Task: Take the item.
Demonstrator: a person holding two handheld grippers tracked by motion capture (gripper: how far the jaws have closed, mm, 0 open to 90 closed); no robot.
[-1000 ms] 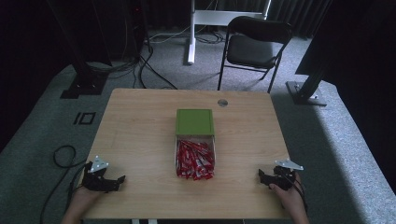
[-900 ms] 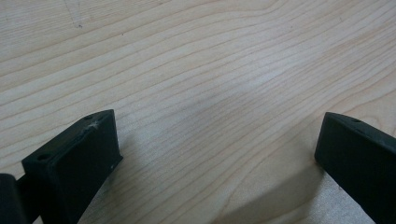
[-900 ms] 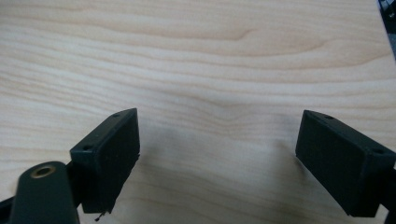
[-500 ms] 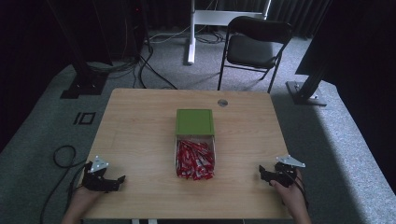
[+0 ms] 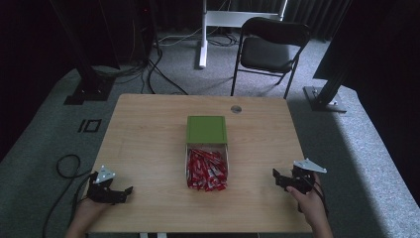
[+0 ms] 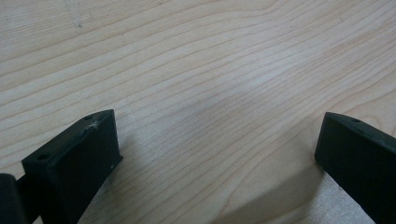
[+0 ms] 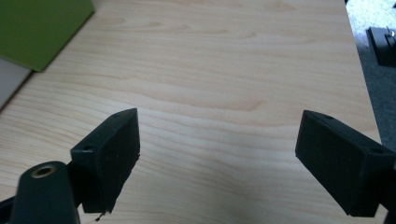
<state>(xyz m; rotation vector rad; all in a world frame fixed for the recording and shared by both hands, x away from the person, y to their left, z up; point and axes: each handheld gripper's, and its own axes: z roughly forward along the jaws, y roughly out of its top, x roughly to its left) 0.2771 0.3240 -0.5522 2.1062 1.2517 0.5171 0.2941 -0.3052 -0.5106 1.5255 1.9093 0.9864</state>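
Box [image 5: 207, 167]: one clear container at table centre, open, well apart from both grippers.
Packets [image 5: 206, 169]: red, piled in the box; too many and too small to count.
Lid [image 5: 206, 130]: one, green, flat, touching the box's far end.
Handling: packets likely light, slick, crinkly; pinch one by an end. Box probably stiff; grip a side wall.
Left gripper [image 5: 126, 190]: near left table corner, jaws spread wide, empty.
Right gripper [image 5: 275, 175]: near right edge, jaws spread wide, empty.
Table [image 5: 148, 129]: one, wood.
Chair [image 5: 270, 47]: one, beyond.

Left gripper [image 5: 124, 191] is held low, jaws spread wide. Right gripper [image 5: 277, 176] likewise held low and gaping.
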